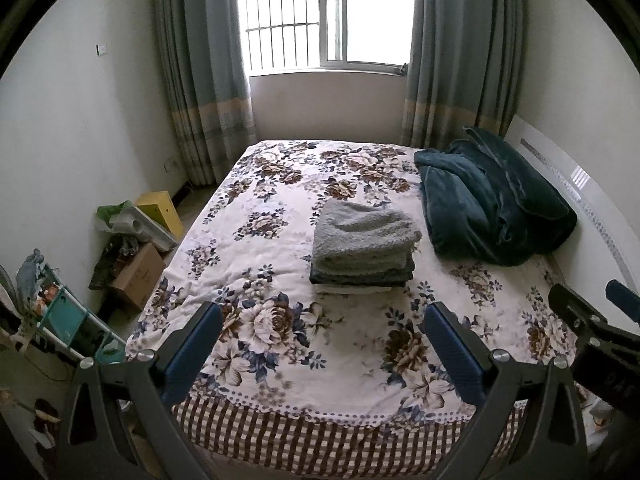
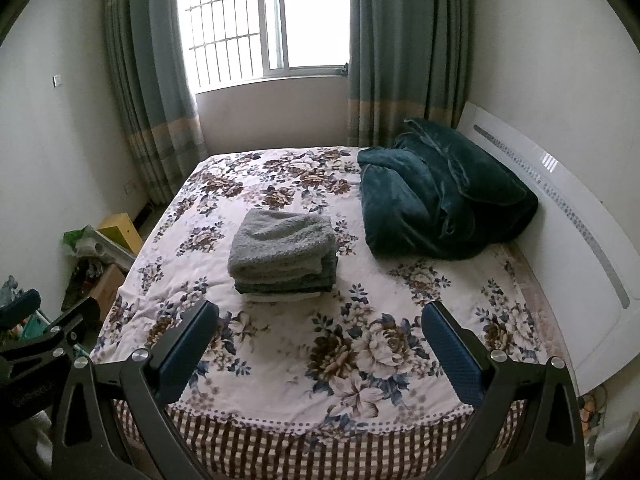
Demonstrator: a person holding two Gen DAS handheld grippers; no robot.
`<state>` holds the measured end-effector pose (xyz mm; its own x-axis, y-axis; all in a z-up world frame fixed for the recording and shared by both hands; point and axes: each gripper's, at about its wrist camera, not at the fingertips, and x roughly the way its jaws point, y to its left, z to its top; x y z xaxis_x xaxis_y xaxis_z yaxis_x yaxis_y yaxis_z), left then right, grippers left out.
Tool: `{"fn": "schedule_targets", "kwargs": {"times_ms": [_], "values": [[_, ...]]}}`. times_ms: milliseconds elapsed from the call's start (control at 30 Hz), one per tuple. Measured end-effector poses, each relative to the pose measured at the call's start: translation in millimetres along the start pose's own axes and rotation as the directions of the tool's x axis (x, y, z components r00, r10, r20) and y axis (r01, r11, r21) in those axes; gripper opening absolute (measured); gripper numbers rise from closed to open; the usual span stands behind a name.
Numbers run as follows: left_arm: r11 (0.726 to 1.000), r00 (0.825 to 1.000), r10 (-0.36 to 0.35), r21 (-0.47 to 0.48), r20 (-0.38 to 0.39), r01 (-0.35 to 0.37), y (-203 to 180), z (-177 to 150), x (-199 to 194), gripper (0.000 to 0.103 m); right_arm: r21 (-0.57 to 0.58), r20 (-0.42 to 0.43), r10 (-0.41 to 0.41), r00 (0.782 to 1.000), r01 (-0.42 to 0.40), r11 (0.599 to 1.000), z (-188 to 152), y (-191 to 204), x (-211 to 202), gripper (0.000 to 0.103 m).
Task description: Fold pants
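both the left gripper [image 1: 322,314] and right gripper [image 2: 320,312] hang spread wide over the bed [image 1: 280,208]; folded grey pants [image 1: 362,248] top the stack.

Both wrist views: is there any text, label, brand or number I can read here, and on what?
None can be read.
Right gripper body, seen at the edge of the left wrist view: faint pale marks, too blurred to read.
Left gripper body, seen at the edge of the right wrist view: a line of small print, too blurred to read.
Cardboard box on the floor: no legible print.
Folded stack: no tag visible.
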<state>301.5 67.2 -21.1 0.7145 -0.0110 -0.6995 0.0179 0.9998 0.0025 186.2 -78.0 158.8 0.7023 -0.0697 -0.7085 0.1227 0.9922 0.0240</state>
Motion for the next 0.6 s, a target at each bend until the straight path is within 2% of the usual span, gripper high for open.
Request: {"fn": "schedule_targets", "kwargs": {"times_ms": [600], "values": [[1.0,1.0,-0.003,0.008,-0.003,0.003,-2,3,3,0.103,-0.009,-0.022,0.016,1.0,-0.016,1.0,-13,1,14,0.103]]}}
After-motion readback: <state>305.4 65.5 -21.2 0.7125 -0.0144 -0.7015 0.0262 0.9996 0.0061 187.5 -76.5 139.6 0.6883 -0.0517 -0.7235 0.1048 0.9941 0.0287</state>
